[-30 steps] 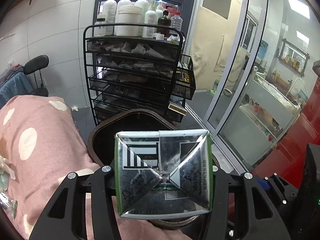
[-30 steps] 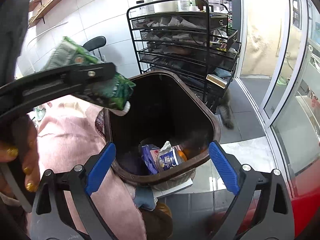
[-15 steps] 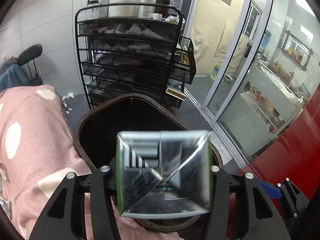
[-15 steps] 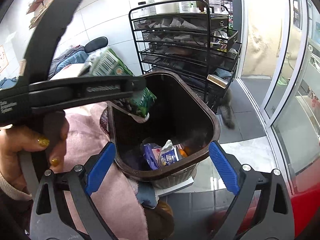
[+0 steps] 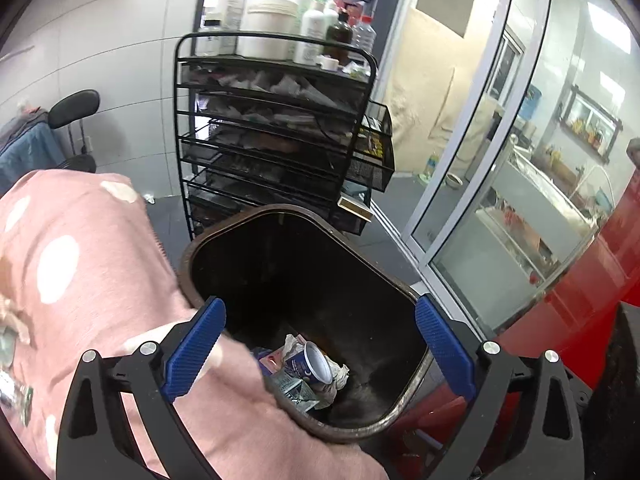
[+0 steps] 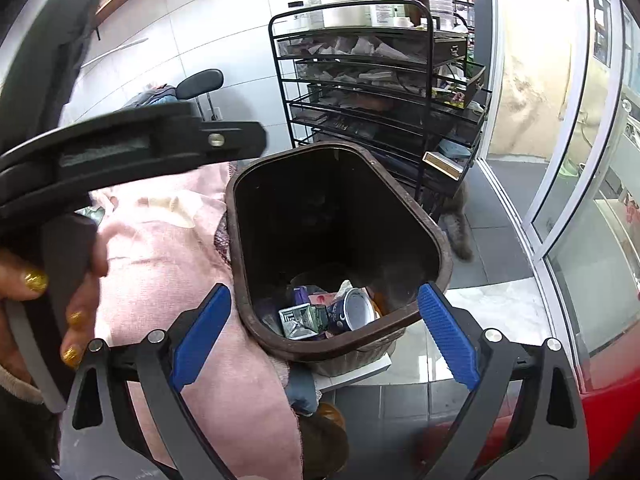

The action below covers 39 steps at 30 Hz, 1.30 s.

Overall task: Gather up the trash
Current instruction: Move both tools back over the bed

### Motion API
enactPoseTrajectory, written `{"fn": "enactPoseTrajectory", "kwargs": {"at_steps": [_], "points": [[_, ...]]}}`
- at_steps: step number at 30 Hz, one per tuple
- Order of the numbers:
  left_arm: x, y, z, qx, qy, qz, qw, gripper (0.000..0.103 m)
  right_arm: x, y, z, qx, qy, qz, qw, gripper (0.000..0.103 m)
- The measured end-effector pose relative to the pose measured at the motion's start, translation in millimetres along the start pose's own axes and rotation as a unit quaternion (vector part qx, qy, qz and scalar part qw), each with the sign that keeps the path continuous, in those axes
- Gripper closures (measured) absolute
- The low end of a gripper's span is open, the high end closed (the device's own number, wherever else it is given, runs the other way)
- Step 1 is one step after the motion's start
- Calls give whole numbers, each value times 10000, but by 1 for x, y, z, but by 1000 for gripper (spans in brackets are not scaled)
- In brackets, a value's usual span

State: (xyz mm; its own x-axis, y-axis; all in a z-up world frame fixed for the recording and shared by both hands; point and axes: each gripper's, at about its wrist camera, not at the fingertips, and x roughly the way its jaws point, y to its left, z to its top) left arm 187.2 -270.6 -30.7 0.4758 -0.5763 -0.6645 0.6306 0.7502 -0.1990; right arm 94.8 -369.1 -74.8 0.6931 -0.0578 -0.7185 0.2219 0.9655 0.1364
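Lying in the brown bin [image 6: 438,248], the green carton [image 6: 302,318] rests beside a blue cup [image 6: 356,310].
Left gripper [image 5: 320,344] fingers are opening wide above the bin with nothing between them; right gripper [image 6: 324,330] fingers stand wide and empty. A pink blanket [image 5: 80,264] crowds the bin's left rim, a black wire rack [image 5: 276,136] stands behind. Only the right view shows the hand [image 6: 44,300] and grey fur [image 6: 458,228] behind the bin.

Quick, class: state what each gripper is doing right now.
Left gripper: jaws opening, nothing between them, above the brown plastic bin.
Right gripper: open, empty.
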Motion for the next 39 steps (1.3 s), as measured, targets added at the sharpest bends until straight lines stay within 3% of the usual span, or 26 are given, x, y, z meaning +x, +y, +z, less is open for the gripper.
{"fn": "enactPoseTrajectory", "kwargs": {"at_steps": [16, 30, 39], "points": [[-90, 27, -38, 112, -861, 740, 9935, 5, 4, 44, 9, -405, -27, 209, 9990, 9], [-149, 77, -83, -176, -1079, 1553, 9818, 5, 2, 106, 18, -901, -154, 572, 9942, 9], [-184, 123, -112, -654, -1087, 2048, 9706, 5, 8, 159, 23, -1284, -165, 1042, 9861, 9]]}}
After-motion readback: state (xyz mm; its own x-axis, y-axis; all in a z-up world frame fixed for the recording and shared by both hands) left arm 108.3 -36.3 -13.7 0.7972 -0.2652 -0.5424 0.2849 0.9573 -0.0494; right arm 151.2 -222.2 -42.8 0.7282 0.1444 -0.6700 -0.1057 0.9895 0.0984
